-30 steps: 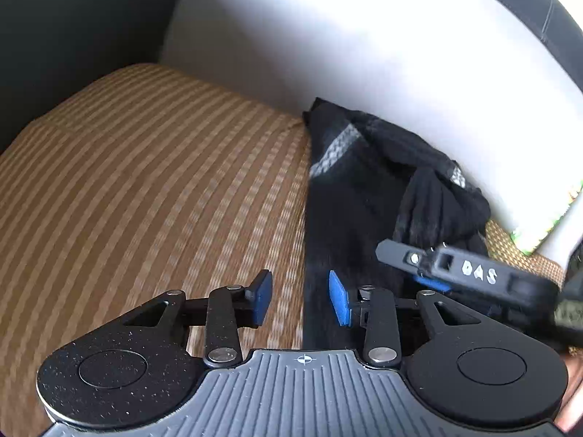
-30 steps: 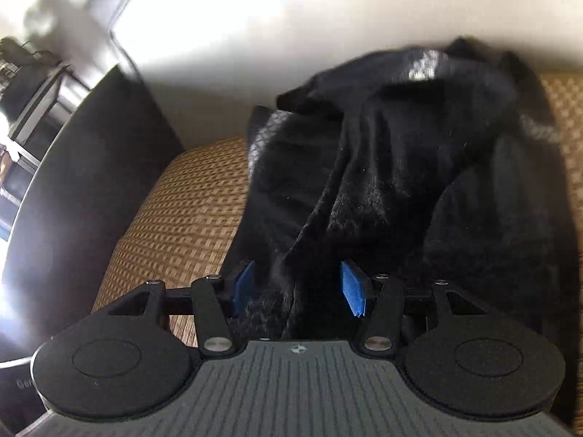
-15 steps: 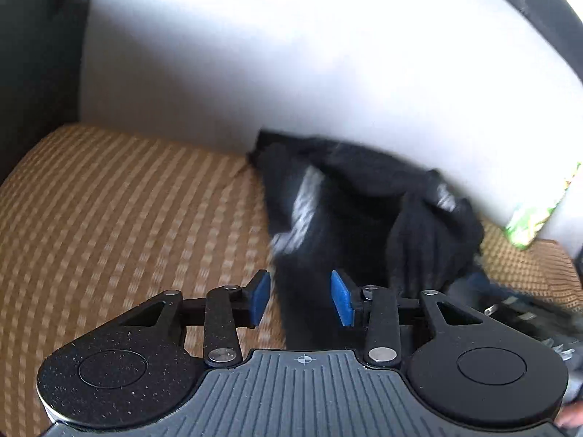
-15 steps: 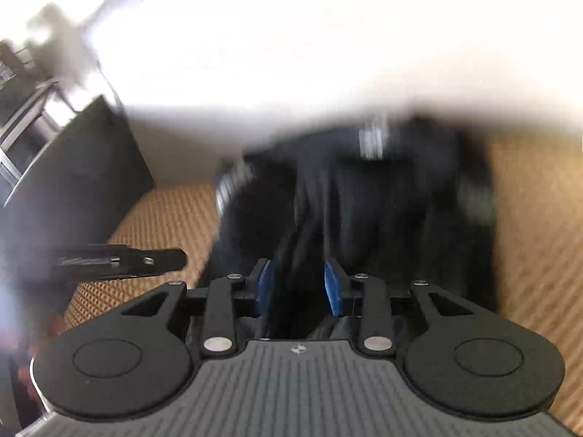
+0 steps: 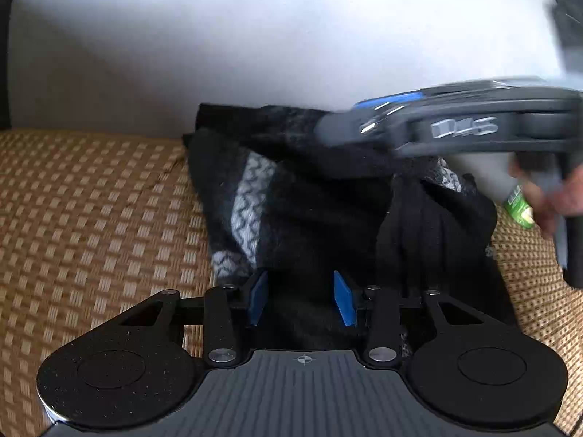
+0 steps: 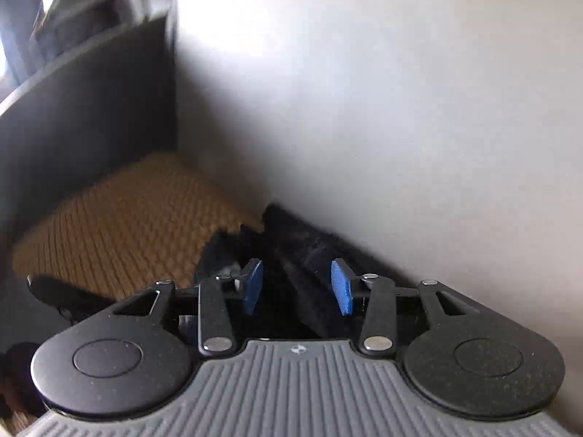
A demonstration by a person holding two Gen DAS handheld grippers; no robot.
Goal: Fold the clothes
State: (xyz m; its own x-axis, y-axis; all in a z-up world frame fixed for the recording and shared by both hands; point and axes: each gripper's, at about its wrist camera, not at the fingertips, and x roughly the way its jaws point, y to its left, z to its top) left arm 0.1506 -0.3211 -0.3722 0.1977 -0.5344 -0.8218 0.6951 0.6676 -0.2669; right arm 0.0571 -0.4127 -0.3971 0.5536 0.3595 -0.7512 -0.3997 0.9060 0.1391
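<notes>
A black garment (image 5: 328, 211) with a grey patterned band (image 5: 251, 196) lies bunched on the woven seat mat (image 5: 91, 218), against the white back cushion. My left gripper (image 5: 300, 298) hangs open just over its near part, dark cloth showing between the blue pads (image 5: 257, 300). My right gripper (image 5: 339, 127) crosses the upper right of the left wrist view, blurred, above the garment's far edge. In the right wrist view the right gripper (image 6: 296, 286) has its jaws opening, and a black fold (image 6: 302, 284) lies between the pads without being pressed.
The white back cushion (image 5: 255, 54) rises right behind the garment. A dark armrest (image 6: 83, 116) closes the seat's left end. A person's hand (image 5: 554, 200) holds the right gripper beside a green patterned item (image 5: 519, 209). Bare mat lies left of the garment.
My left gripper slid from the mat's edge to over the garment. The right gripper swung away from the garment's middle to its far corner by the cushion, its pads narrowing and then widening.
</notes>
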